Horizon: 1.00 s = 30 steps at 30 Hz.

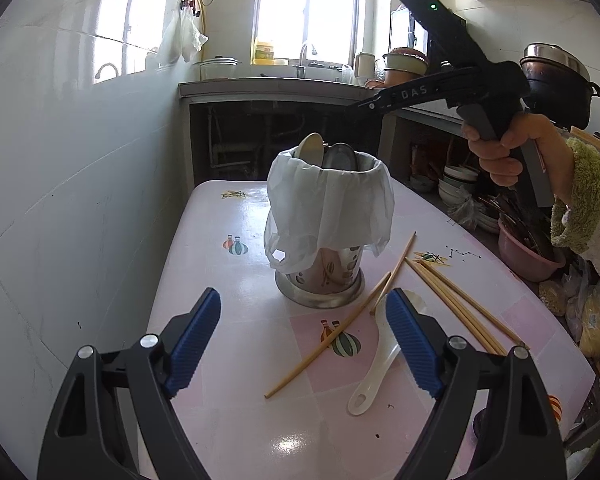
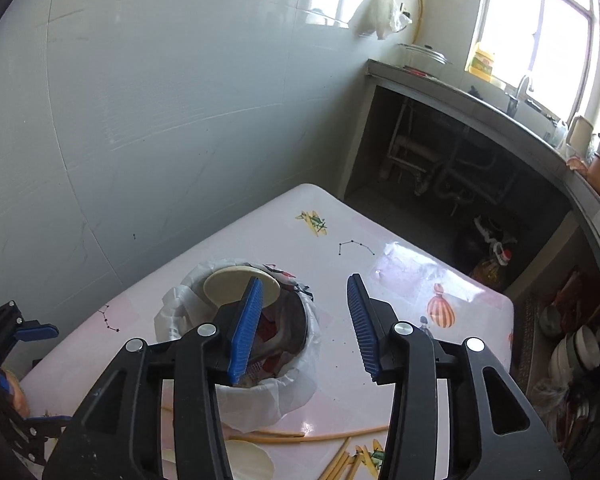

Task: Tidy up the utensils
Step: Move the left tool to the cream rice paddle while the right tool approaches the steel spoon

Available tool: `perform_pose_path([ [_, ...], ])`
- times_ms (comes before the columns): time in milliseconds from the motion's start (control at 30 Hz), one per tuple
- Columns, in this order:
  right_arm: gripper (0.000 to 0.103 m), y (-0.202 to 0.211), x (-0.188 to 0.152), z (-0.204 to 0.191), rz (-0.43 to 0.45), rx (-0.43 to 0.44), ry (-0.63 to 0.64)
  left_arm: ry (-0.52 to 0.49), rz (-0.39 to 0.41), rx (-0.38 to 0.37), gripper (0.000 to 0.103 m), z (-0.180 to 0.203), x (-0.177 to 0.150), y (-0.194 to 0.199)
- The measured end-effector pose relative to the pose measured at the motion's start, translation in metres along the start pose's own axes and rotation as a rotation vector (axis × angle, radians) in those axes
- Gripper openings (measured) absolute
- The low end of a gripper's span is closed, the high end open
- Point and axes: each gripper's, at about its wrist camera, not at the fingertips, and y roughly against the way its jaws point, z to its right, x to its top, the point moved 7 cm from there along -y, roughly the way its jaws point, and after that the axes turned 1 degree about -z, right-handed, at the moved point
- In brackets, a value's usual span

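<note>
A metal utensil holder (image 1: 324, 276) lined with a white plastic bag stands mid-table. A cream spoon (image 1: 310, 146) and a metal spoon (image 1: 340, 156) stick up out of it. On the pink table (image 1: 240, 400) lie a white spoon (image 1: 376, 364), a lone chopstick (image 1: 324, 348) and several more chopsticks (image 1: 460, 308). My left gripper (image 1: 304, 296) is open, low before the holder, with nothing between its fingers. My right gripper (image 2: 305, 280) hangs open above the holder (image 2: 296, 360), its left pad in front of the cream spoon (image 2: 228, 284), and nothing sits between its pads.
A tiled wall (image 1: 60, 200) runs along the table's left side. Behind is a counter with a sink (image 1: 280, 88). To the right are a pink basin of utensils (image 1: 528, 256), stacked bowls (image 1: 456, 184) and a dark pot (image 1: 556, 76).
</note>
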Motion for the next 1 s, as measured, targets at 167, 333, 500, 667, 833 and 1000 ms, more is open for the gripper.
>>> perform_pose_path([
  [167,0.043,0.056,-0.033,0.016,0.078,0.065,-0.16,-0.034,-0.018,-0.015,0.082,0.014,-0.001,-0.003],
  [333,0.044,0.089,-0.114,0.017,0.063,0.106,-0.318,-0.078,-0.071,-0.041,0.082,0.029,-0.008,-0.016],
  [500,0.044,0.094,-0.2,-0.013,-0.048,0.177,-0.423,-0.121,-0.118,-0.046,0.082,0.039,-0.016,-0.027],
  [667,0.044,0.079,-0.247,-0.067,-0.161,0.219,-0.351,-0.137,-0.155,-0.049,0.082,0.044,-0.024,-0.034],
  [833,0.044,0.063,-0.264,-0.099,-0.216,0.327,-0.327,-0.139,-0.165,-0.079,0.082,0.052,-0.027,-0.037],
  [1000,0.044,0.06,-0.259,-0.114,-0.209,0.347,-0.282,-0.202,-0.182,-0.188,0.082,0.076,-0.022,-0.045],
])
